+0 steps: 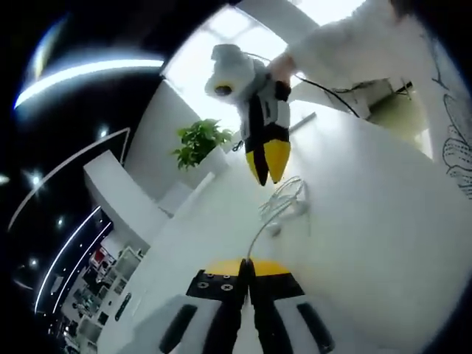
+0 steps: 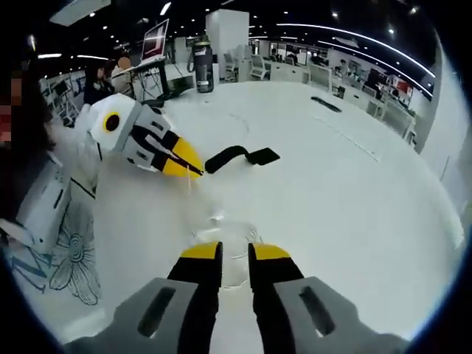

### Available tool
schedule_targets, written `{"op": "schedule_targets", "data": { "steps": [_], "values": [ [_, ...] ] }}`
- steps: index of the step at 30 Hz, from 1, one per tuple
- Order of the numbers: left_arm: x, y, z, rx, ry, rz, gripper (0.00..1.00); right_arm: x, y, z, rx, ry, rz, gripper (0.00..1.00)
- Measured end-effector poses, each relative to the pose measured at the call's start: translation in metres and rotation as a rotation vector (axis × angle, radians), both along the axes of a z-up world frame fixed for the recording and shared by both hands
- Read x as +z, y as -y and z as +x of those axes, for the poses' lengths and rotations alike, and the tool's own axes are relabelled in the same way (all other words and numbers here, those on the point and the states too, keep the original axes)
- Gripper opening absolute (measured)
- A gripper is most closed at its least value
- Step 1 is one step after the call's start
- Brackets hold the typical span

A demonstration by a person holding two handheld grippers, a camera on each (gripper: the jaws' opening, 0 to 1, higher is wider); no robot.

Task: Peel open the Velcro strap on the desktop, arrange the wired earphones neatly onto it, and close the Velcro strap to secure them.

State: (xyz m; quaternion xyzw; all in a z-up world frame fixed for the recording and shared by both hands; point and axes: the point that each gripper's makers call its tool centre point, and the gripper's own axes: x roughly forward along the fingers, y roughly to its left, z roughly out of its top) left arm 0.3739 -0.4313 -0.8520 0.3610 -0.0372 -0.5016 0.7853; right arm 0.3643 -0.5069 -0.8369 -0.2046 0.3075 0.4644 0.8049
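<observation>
**A:** Where do you stand now?

**B:** Your left tool (image 1: pixel 247 271) has its jaws pressed together on the thin white cable of the wired earphones (image 1: pixel 284 203), which trails away from the tips to a loose tangle on the white worktop (image 1: pixel 369 243). Your right tool (image 1: pixel 267 158) hangs over that tangle; in the right gripper view its jaws stand a little apart with nothing between them. The Velcro strap (image 2: pixel 240 156) lies flat and black just beyond the left tool's tips, apart from the cable heap.

**A:** So what makes this step go well?

**B:** I'd judge you are gathering the cable. Keep the left pinch firm and steady as an anchor, and bring your right tool down onto the loose loops near the earbuds, not the middle of the run. Fold the cable into even loops, then carry the bundle across the strap's middle. Whether the strap is already peeled open, I cannot tell from here.

**A:** Risks?

**B:** Thin cable slips; pull gently, or the loops scatter.
</observation>
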Motion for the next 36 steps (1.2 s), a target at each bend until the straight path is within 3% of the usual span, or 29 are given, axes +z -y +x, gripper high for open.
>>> {"op": "schedule_targets", "data": {
  "steps": [4, 9, 27, 36],
  "values": [
    [0.0, 0.001, -0.001, -0.002, -0.001, -0.002, 0.06, -0.009, -0.013, -0.016, 0.097, -0.018, -0.03, 0.16],
    [0.0, 0.001, -0.001, -0.003, -0.001, -0.002, 0.06, -0.016, -0.017, -0.018, 0.139, -0.002, -0.072, 0.16],
    [0.001, 0.002, -0.001, -0.006, -0.004, -0.014, 0.06, -0.029, -0.021, -0.018, 0.168, -0.03, -0.134, 0.15],
    [0.002, 0.003, -0.002, -0.009, -0.007, -0.025, 0.06, -0.03, -0.021, -0.016, 0.178, -0.026, -0.145, 0.1]
  ]
}}
